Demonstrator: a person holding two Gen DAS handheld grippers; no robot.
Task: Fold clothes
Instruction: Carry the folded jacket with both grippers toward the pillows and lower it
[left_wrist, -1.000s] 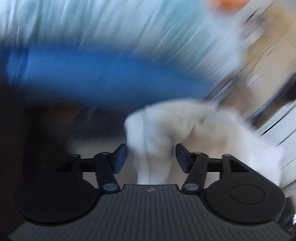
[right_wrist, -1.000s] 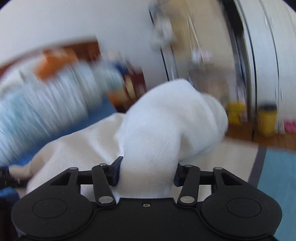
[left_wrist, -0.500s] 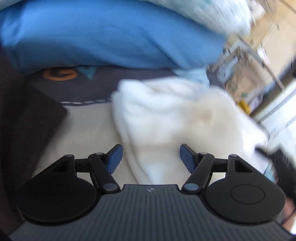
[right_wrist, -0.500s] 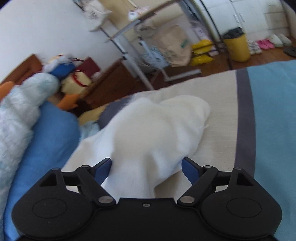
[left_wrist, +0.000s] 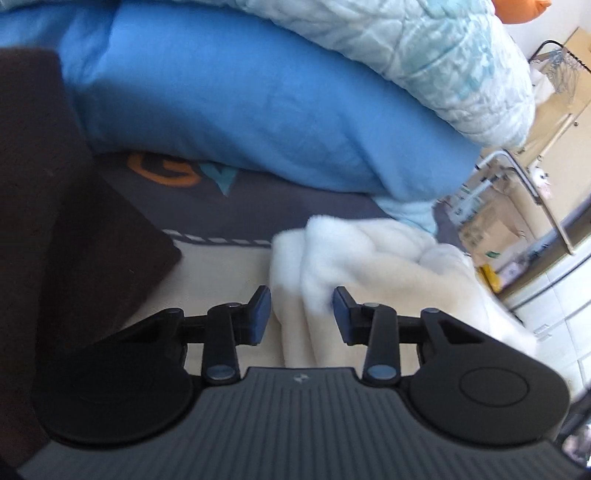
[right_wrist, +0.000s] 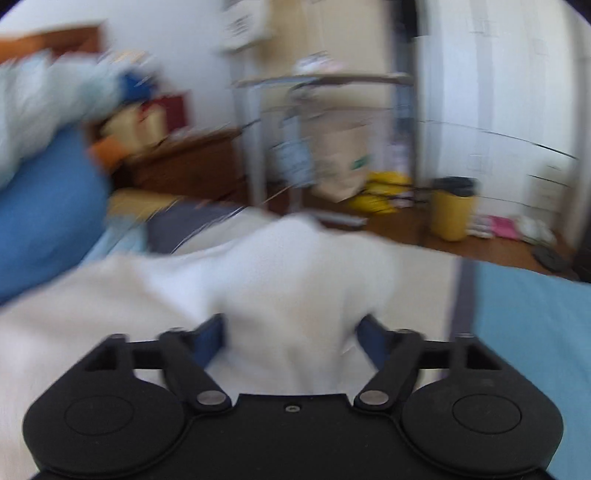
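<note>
White fleece garment (left_wrist: 373, 266) lies bunched on the cream bedspread (left_wrist: 221, 266), centre-right in the left wrist view, below the blue pillow (left_wrist: 240, 99). Left gripper (left_wrist: 301, 314): jaws spread, a fold of fleece between them, not pinched. Right gripper (right_wrist: 291, 336) — view blurred — has jaws wide either side of a raised hump of the garment (right_wrist: 295, 266); whether they touch it I cannot tell. Judgement: close both on single edges, not bunched layers, then pull apart — flat before folding.

Both wrist cameras look forward, low and close, sharing the white garment (left_wrist: 369, 266) (right_wrist: 303, 266).
</note>
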